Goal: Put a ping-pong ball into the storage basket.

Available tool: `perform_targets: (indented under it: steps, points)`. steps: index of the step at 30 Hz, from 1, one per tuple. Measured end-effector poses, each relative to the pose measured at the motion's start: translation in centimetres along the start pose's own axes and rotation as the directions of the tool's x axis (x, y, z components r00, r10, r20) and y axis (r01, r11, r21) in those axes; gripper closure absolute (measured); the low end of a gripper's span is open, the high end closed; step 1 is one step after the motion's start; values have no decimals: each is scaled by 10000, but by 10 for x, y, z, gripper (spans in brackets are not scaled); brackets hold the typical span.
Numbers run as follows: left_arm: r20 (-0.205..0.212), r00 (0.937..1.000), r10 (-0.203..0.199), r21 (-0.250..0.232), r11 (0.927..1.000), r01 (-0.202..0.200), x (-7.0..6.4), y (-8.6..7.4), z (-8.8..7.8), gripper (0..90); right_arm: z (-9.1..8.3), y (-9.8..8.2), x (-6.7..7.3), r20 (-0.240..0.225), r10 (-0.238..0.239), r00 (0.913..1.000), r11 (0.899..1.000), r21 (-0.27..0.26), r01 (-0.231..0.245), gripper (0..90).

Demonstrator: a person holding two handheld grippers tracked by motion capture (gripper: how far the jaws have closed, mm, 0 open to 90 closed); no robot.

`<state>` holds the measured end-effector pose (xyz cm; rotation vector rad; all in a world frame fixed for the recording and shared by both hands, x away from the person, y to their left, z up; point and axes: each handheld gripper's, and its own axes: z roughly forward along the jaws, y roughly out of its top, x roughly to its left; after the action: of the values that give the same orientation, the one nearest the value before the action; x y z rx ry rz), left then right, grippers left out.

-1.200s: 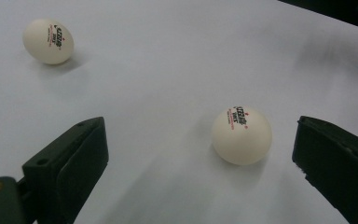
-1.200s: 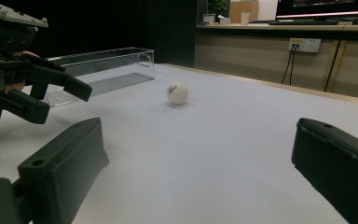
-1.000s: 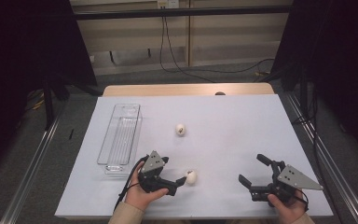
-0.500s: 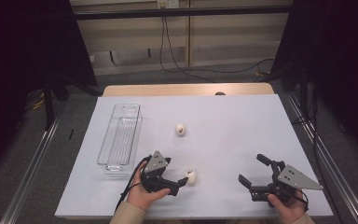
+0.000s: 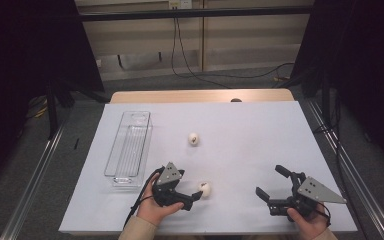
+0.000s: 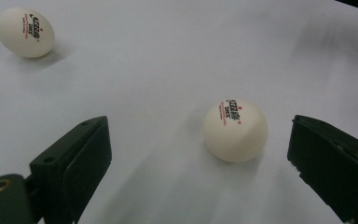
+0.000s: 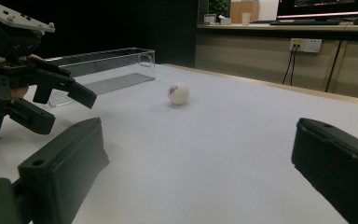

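Left gripper view puts the near white, round plastic table-tennis ball (image 6: 235, 130) between the two black jaws of the left gripper (image 6: 200, 172), which stand wide apart, and the ball sits toward the 3 o'clock jaw with a clear gap on both sides, touching neither. Being round, it has no long axis to line up with, so the closing should turn on centring it: a nudge of the gripper toward 3 o'clock would even the gaps. Red and dark print on its top reads as a small logo with stars, too blurred to spell out. A second white table-tennis ball (image 6: 24, 31) with similar print lies well apart at 11 o'clock. From the high view, the left gripper (image 5: 194, 196) is the nearer one, with the near ball (image 5: 205, 188) at its tips on the white table sheet (image 5: 260, 145); the right gripper (image 5: 272, 187) rests well apart at 3 o'clock, jaws also wide and empty. The clear, long plastic tray (image 5: 129, 144) lies at 11 o'clock of the left gripper, empty, probably where the balls go.
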<state>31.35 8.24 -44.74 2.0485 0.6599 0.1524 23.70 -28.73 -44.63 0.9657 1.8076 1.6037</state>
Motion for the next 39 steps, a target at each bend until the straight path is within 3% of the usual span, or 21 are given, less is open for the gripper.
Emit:
perform_targets:
  steps: [39]
  points:
    - [319, 9993, 186, 479, 9987, -201, -5, 4, 10, 150, 0, 0, 0, -15, 7, 10000, 10000, 11, -7, 24]
